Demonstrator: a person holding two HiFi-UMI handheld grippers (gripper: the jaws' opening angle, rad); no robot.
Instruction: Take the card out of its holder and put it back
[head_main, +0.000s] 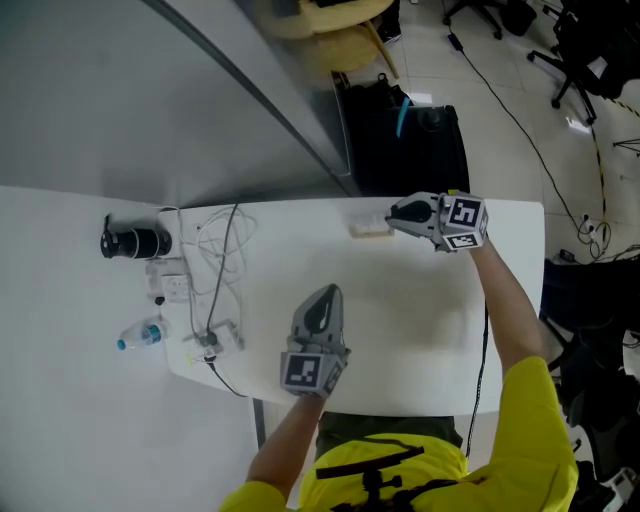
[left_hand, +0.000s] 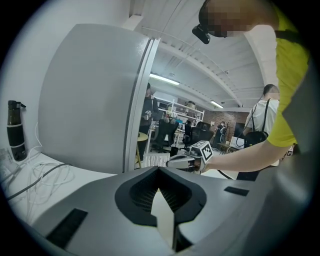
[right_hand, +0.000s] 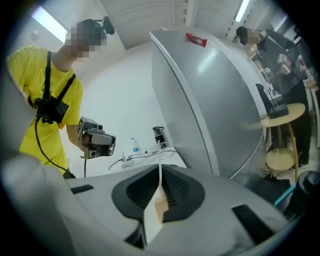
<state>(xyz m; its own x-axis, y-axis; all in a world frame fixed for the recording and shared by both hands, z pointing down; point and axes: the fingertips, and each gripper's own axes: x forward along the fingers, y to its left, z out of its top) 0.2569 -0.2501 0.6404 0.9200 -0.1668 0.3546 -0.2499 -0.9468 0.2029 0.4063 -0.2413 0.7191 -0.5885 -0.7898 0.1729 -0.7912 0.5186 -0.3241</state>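
Note:
On the white table (head_main: 420, 330), a small pale card holder (head_main: 369, 229) lies near the far edge. My right gripper (head_main: 393, 214) reaches to it from the right, fingertips at its right end. In the right gripper view a thin white card (right_hand: 159, 165) stands edge-on between the jaws of the right gripper (right_hand: 160, 184), which are shut on it. I cannot tell whether the card still sits in the holder. My left gripper (head_main: 325, 293) hovers over the middle of the table, apart from the holder. Its jaws (left_hand: 161, 194) are shut with nothing between them.
A black flask (head_main: 135, 243), a small water bottle (head_main: 143, 336), and a power strip with white cables (head_main: 215, 262) crowd the table's left end. A grey partition panel (head_main: 250, 90) rises behind the table. A black bag (head_main: 405, 140) stands past the far edge.

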